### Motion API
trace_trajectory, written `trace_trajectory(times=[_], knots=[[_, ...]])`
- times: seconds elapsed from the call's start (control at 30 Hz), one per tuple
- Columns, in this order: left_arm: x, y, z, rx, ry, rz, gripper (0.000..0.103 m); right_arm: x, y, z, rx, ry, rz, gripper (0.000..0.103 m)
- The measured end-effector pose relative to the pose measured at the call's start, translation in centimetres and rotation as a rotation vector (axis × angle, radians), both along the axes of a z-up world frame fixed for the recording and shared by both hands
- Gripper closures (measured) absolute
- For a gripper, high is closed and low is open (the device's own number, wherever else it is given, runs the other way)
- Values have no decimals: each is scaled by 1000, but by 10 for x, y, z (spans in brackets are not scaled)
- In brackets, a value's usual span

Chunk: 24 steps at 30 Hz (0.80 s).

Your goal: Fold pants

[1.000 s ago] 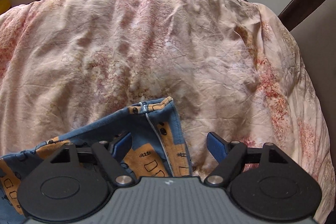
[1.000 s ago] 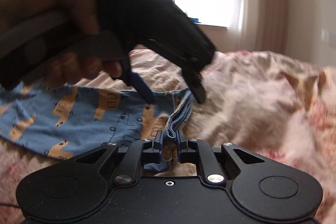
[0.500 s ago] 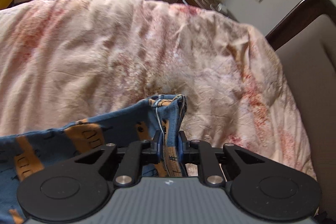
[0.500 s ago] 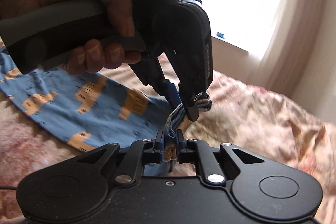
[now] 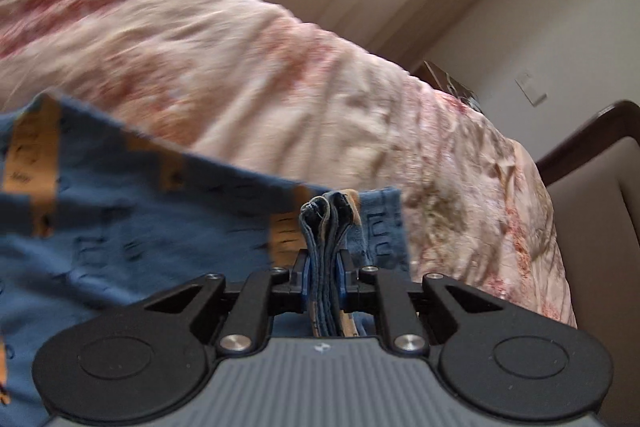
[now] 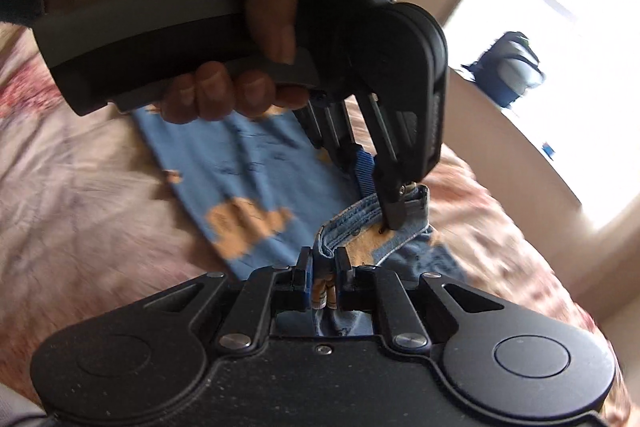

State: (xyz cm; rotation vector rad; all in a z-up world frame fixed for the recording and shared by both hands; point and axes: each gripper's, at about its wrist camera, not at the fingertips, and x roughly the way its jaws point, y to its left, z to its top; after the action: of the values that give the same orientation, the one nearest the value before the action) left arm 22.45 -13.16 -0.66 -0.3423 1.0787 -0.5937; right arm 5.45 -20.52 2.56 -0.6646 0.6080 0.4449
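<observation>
Both grippers were clamped on the blue pants (image 6: 256, 195), one beside the other along the same bunched edge: the left gripper (image 5: 323, 273) had its jaws pressed onto a thick wad of folded layers, and the right gripper (image 6: 323, 277) pinched the hem just below it. The pants hung lifted from those two grips, the rest trailing down across the pink floral quilt (image 5: 224, 67). A hand (image 6: 192, 27) held the left gripper's handle.

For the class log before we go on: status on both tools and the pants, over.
Left tool shut on pants edge. Right tool shut on same bunched edge, close beside left. Pants lifted off bedspread. Nothing in the way.
</observation>
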Motion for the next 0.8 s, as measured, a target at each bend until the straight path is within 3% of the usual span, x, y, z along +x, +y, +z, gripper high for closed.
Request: trace_trajectory(times=[0.17, 0.3, 0.37, 0.8], knots=[[0, 34, -36, -23, 6, 17, 88, 13, 41, -29, -63, 50, 27, 92], [-3, 48, -56, -106, -7, 8, 75, 17, 55, -47, -84, 36, -5, 89], [-5, 51, -63, -135, -23, -2, 73, 15, 57, -47, -102, 14, 4, 87], [-4, 47, -62, -115, -39, -8, 80, 22, 58, -54, -123, 40, -16, 85]])
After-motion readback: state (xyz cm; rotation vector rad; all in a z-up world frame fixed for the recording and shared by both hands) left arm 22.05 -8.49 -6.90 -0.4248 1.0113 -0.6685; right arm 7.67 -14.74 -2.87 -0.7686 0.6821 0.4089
